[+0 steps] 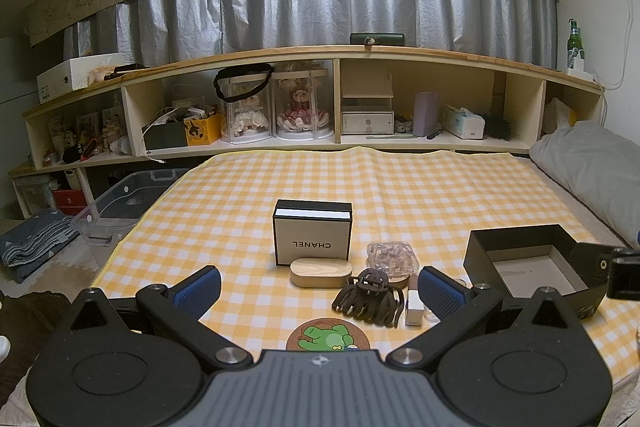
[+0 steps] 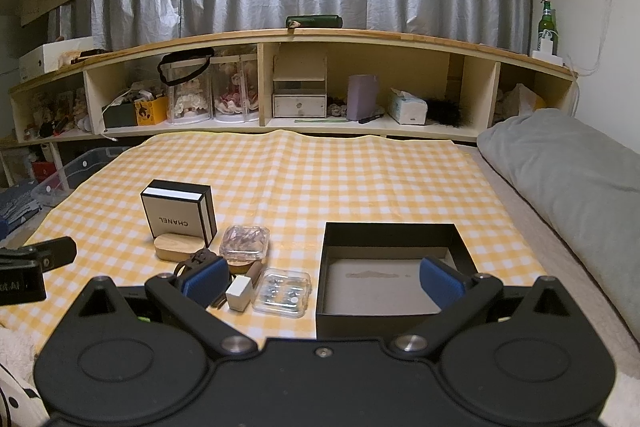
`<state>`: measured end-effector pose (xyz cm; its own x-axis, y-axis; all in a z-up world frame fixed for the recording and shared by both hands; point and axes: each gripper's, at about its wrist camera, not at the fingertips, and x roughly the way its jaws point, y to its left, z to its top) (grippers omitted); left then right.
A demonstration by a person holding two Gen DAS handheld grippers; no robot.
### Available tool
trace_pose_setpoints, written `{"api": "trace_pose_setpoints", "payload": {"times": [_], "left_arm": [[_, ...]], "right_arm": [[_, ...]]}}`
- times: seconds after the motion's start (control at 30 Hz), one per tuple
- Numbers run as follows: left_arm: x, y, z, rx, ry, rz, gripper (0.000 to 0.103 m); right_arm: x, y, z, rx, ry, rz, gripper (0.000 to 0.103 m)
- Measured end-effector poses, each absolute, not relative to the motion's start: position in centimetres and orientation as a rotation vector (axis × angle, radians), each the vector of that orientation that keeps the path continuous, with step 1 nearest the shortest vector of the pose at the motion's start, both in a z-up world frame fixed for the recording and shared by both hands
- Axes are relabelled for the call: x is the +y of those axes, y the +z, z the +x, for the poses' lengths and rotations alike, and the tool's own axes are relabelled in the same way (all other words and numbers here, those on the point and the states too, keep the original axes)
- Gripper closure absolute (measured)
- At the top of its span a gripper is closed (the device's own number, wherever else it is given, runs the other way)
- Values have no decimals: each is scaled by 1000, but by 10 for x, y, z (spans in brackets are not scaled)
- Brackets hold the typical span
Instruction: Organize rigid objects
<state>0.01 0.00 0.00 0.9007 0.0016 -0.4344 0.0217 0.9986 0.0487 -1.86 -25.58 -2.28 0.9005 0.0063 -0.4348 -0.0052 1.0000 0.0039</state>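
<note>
Both claws hover low over a yellow-and-white checked cloth (image 1: 360, 179) spread on the surface, and both stand wide apart with nothing between their blue pads.

In the left wrist view, the left claw (image 1: 320, 287) fills the lower part of the frame. Just beyond it, at centre, sits a cluster of small rigid things: a white Chanel box (image 1: 312, 237) standing upright with its printing upside down, a low oval wooden case (image 1: 320, 271) touching its front, and a dark hair clip (image 1: 370, 295) just right of the case. A clear lidded container (image 1: 393, 254) lies behind the clip, and a small white block (image 1: 414, 306) stands at the clip's right. A round cork coaster with a green cartoon figure (image 1: 324, 337) lies at lower centre, partly hidden by the claw's body. At the right edge, an open black box (image 1: 532, 261) sits empty.

In the right wrist view, the right claw (image 2: 322, 281) hangs over the near edge of that black box, its right pad (image 2: 442, 283) in front of the box's interior. A flat clear case (image 2: 282, 291) lies between the white block and the box. A grey pillow (image 2: 568, 163) lies at the right of the frame.
</note>
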Motion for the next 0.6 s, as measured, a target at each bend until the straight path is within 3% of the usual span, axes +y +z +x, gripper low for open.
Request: {"api": "trace_pose_setpoints", "payload": {"times": [0.6], "left_arm": [[-3, 0, 0, 455, -10, 57, 0]], "right_arm": [[-310, 2, 27, 341, -39, 33, 0]]}}
